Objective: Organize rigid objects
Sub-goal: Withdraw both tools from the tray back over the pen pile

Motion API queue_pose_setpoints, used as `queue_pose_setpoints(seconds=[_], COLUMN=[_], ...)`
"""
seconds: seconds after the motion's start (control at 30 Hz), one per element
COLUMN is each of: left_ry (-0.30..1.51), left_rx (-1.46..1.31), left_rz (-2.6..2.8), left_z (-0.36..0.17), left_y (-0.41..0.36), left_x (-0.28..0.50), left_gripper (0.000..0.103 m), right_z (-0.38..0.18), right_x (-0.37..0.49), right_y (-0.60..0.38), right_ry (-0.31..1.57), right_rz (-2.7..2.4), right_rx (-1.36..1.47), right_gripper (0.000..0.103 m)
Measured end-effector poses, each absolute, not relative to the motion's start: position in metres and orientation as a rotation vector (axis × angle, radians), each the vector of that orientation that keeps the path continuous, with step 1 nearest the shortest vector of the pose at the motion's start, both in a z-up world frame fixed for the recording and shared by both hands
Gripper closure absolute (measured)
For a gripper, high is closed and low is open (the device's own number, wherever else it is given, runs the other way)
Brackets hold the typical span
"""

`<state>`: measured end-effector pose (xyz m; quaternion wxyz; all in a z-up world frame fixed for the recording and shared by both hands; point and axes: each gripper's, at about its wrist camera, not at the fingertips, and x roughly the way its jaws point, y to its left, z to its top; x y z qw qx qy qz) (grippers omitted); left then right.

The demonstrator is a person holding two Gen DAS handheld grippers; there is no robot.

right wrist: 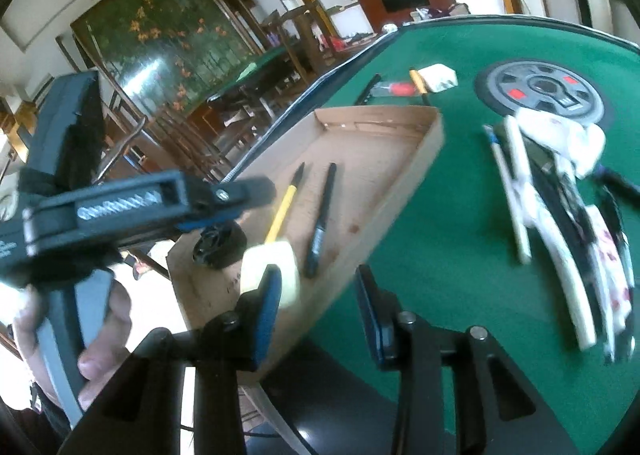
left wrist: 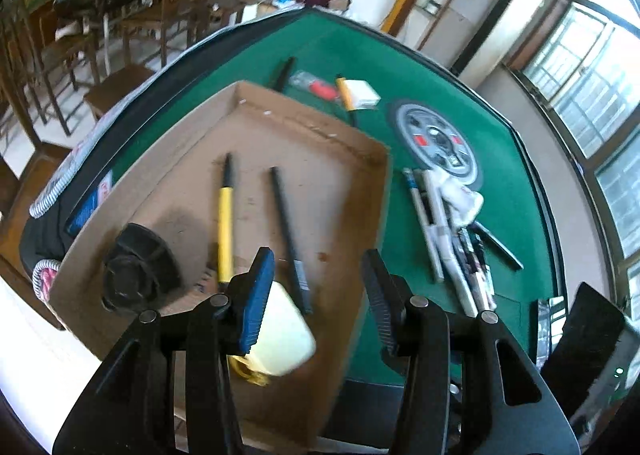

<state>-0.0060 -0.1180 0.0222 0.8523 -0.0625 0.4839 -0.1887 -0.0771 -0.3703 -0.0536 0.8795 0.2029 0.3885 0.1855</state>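
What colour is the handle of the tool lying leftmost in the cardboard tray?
Yellow handle, black at its far end; clearest in the left wrist view.

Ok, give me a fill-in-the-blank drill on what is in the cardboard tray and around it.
1. The cardboard tray rests on a table covered in ____ felt.
2. The pen with the ____ barrel lies beside the all-black pen in the tray.
3. The round black cap sits ____ the tray.
4. The jaws of the left gripper stand ____.

Missing words: green; yellow; inside; open
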Motion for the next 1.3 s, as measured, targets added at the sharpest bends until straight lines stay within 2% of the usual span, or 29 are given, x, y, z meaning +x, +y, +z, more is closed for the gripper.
queue_pose_setpoints(seconds=[0.53,1.3], left_ry=[1.091,1.170], left_rx=[-0.006,0.051], left_rz=[-0.526,-0.545], left_z=[0.007,-0.019], left_y=[-0.231,-0.264], left_x=[-0.036,-0.039], left_gripper=[0.057,0.057], right_z=[-0.074,-0.087], right_x=[-0.116,-0.125], right_y=[-0.454,-0.497], right_ry=[0.810,0.849], right_rz=[0.291,0.206], right_rx=[0.505,0.564], right_gripper=[0.065,0.065])
